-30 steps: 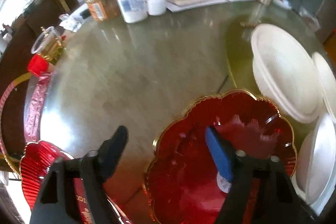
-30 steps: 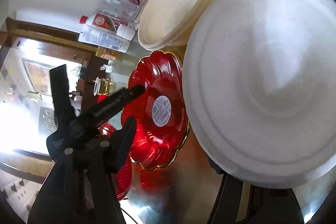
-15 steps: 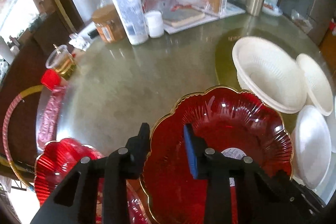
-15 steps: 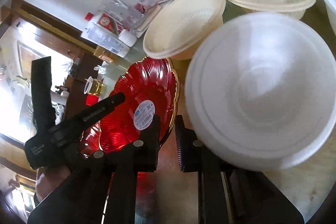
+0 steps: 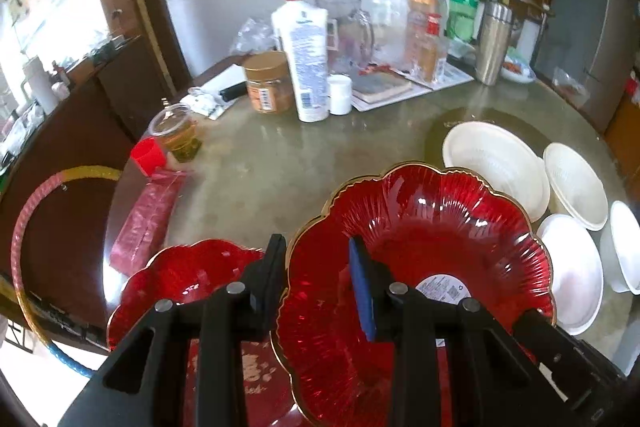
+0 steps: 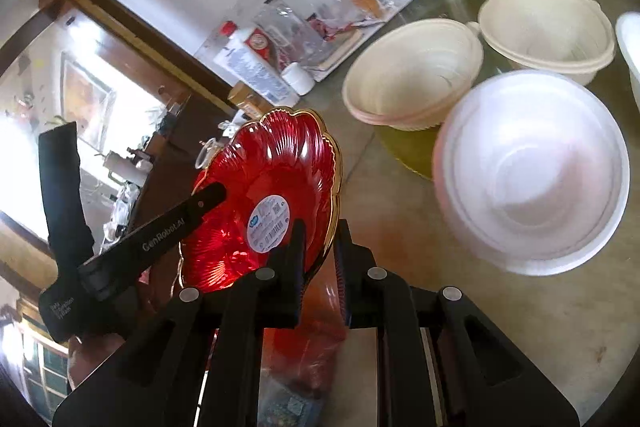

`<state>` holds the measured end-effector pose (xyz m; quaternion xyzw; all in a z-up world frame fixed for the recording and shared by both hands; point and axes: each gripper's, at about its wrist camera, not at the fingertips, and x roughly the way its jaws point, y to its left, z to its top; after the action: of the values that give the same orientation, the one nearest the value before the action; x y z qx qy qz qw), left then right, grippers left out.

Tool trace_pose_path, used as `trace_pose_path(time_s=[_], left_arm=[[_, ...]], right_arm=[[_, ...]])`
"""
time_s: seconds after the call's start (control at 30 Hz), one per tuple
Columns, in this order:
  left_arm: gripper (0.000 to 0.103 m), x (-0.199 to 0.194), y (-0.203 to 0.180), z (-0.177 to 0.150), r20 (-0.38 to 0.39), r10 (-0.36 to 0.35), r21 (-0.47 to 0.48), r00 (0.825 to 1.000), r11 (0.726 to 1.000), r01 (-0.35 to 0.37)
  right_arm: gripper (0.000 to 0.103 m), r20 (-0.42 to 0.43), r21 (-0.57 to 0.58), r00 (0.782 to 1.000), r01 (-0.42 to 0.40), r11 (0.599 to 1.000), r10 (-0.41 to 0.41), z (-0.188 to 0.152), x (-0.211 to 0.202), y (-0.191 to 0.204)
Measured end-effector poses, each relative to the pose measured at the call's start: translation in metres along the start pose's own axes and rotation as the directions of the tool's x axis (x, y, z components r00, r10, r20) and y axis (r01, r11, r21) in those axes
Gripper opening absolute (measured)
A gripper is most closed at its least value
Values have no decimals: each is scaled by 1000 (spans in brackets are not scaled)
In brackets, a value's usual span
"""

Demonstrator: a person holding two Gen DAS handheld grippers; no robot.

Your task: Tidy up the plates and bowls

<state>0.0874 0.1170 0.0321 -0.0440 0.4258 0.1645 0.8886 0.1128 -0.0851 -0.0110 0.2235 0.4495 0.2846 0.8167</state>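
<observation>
Left gripper point(image 5: 318, 259): fingers are closing on the rim of the big red plate point(image 5: 420, 267), one finger outside the scalloped gold edge, the blue-padded one inside the dish; pinching the plate's near-left edge.
Right gripper point(image 6: 320, 247): fingers are sitting close together with a narrow gap; the gold rim of the red plate point(image 6: 272, 187) is lying in or just in front of that gap. Cannot tell whether the pads are actually touching it.
Big red plate: is being held tilted above the table point(image 5: 280, 155), its hollow facing the left camera, a round sticker point(image 5: 444, 289) showing near its centre. In the right view it is standing nearly on edge, with the left gripper's black finger point(image 6: 176, 223) crossing its face.
Second red plate point(image 5: 188, 279): is lying low at the left, just beside the held one, partly under the left gripper.
Cream bowls: two are sitting on the table to the right, the larger point(image 5: 496, 163) just behind the red plate, the smaller point(image 5: 576, 183) beside it.
White foam bowls: one point(image 5: 576, 267) is sitting near the red plate's right edge, another point(image 5: 624, 247) at the frame edge. In the right view the foam bowl point(image 6: 532, 171) is looking blurred.
Background: a white bottle point(image 5: 304, 55), a brown-lidded jar point(image 5: 268, 83) and a steel cup point(image 5: 494, 43) are standing at the far side of the table.
</observation>
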Motion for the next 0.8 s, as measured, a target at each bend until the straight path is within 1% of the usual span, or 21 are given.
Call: trace_pose_path(time_s=[0.13,0.27,0.53,0.7,0.8], left_arm=[[32,-9,16,-8,14,5,-34,1000,999,-5],[32,-18,37,-16,27,16,-76,1000,997,-14],[32,-35,89,-35,47,43,-155,998,987,-35],[32,-36,114,-44,41,64,-196,997,979,-54],[32,-31,122,-49,29,73,-207,997,976,-66]], right_arm=[[14,6,-45,1000,-9,999,9,-6,-4,16],[14,-6,-79,1000,-22,997,22,-12,2,33],[14,-54,-161,997,-60,985,52,-27,21,78],[14,-92,-196,994,-74,978,57,-36,37,97],[14,-117,-210,992,-75,975,51,-42,48,103]])
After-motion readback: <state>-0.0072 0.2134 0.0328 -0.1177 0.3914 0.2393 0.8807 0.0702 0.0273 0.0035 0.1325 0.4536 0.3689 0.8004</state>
